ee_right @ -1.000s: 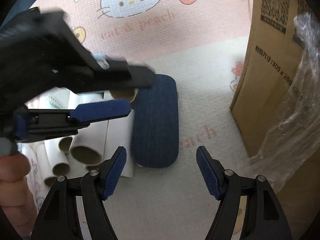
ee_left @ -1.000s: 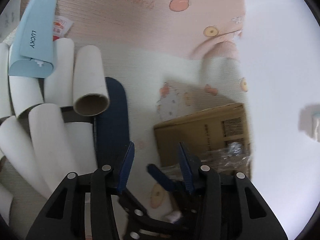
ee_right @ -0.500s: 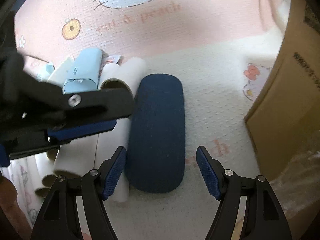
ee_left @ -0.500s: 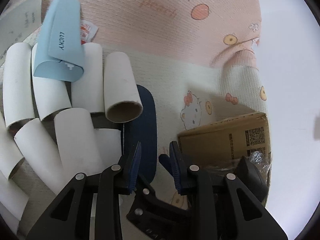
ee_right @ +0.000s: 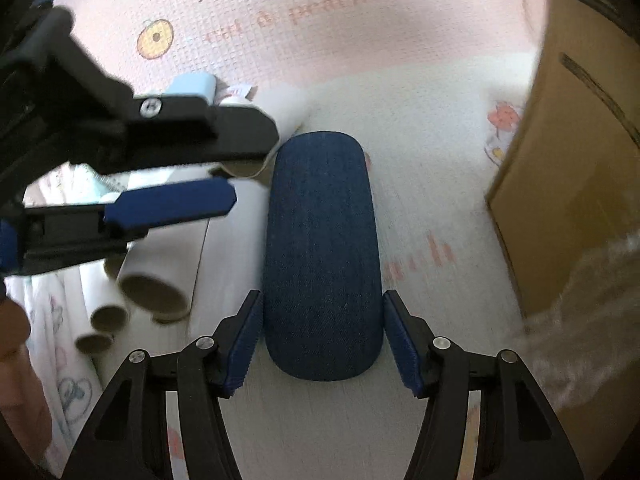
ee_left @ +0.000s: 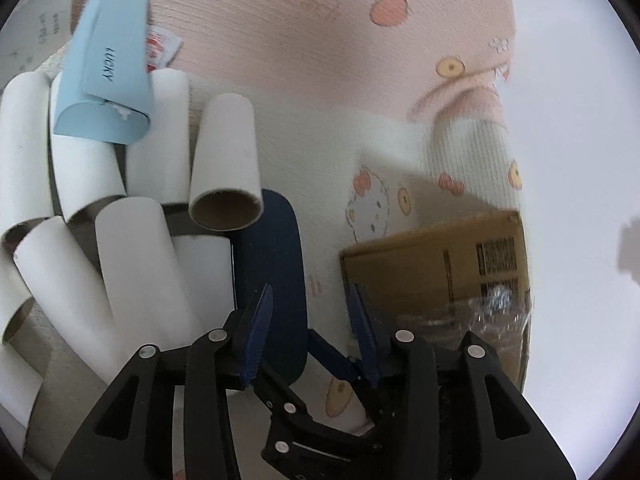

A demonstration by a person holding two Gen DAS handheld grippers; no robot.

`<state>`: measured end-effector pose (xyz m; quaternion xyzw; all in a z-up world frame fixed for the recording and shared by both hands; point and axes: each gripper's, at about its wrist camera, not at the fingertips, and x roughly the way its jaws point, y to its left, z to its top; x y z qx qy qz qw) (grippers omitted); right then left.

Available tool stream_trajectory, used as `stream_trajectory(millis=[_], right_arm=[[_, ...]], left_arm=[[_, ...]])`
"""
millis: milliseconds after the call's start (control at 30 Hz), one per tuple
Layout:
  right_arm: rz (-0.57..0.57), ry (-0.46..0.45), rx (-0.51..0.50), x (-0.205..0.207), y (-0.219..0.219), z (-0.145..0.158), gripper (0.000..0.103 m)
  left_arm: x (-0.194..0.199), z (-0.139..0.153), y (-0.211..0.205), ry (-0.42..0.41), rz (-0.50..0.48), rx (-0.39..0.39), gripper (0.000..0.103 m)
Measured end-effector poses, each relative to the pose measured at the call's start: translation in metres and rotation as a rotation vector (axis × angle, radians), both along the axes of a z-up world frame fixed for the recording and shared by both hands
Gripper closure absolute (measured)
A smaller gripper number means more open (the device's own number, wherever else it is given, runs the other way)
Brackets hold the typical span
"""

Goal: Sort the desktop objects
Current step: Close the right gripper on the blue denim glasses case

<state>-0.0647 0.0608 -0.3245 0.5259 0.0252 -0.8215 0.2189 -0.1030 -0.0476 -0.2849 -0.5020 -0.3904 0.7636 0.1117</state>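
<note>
On the pink mat (ee_right: 400, 92), your right hand-held gripper (ee_right: 322, 338) is closing around the denim case (ee_right: 320, 248), not gripping yet; closing off-centre could be making it slip.

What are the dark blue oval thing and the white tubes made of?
The dark blue oval case looks covered in denim-like cloth: a fine woven grain shows on its matte surface. What lies under the cloth cannot be seen. The white tubes look like cardboard: the open ends show a brown, papery inside under a smooth white outer wrap.
</note>
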Motion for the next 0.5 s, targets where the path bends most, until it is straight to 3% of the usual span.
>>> stream_trajectory(millis=[233,500], right_arm=[[-0.046,-0.057,0.004,0.024,0.02,0.003,0.045],[-0.068,-0.107,-0.052,0.052,0.045,0.003,0.045]], left_arm=[[0.013,0.005,0.021,0.0,-0.083,-0.023,0.055],[0.035,-0.009,0.024,-0.092,-0.065,-0.034,0.055]])
